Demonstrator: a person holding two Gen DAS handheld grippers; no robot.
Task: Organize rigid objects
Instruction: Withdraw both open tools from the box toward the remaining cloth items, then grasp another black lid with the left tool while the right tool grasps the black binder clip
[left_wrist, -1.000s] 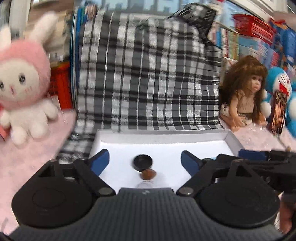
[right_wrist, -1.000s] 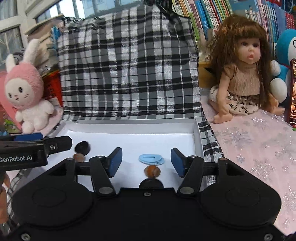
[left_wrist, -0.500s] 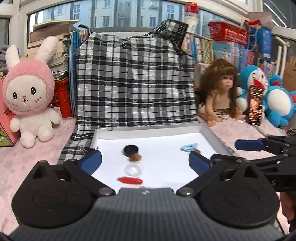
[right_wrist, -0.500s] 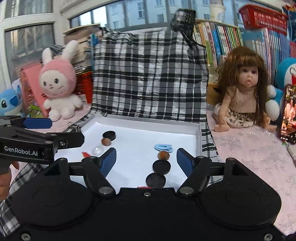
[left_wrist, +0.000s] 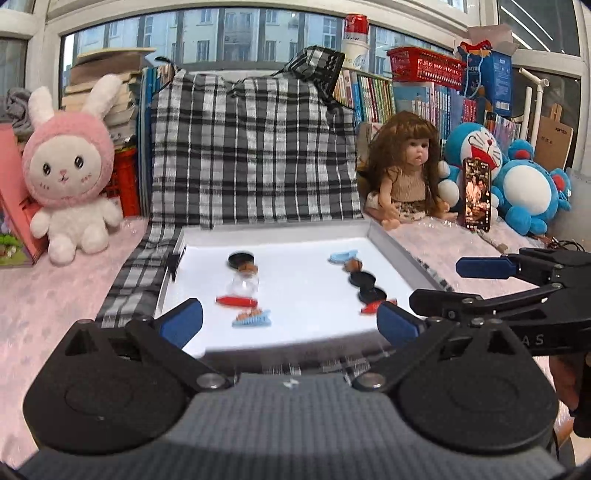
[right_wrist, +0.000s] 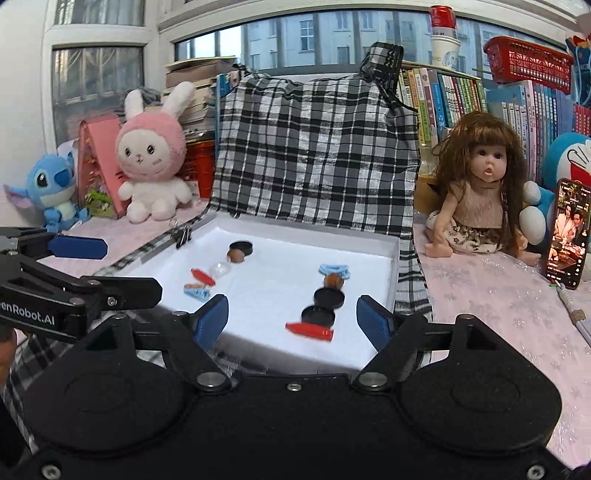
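Shallow white rectangular tray on plaid cloth, two rows of small rigid pieces inside, left gripper spread wide and empty, right gripper opening, nothing between its blue pads.

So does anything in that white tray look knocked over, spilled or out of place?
Nothing spilled or broken that I can see. The small pieces lie in two rough lines in the white tray: the left one ending in a blue comb-like clip, the right one in a red piece. Motion blur hides finer detail.
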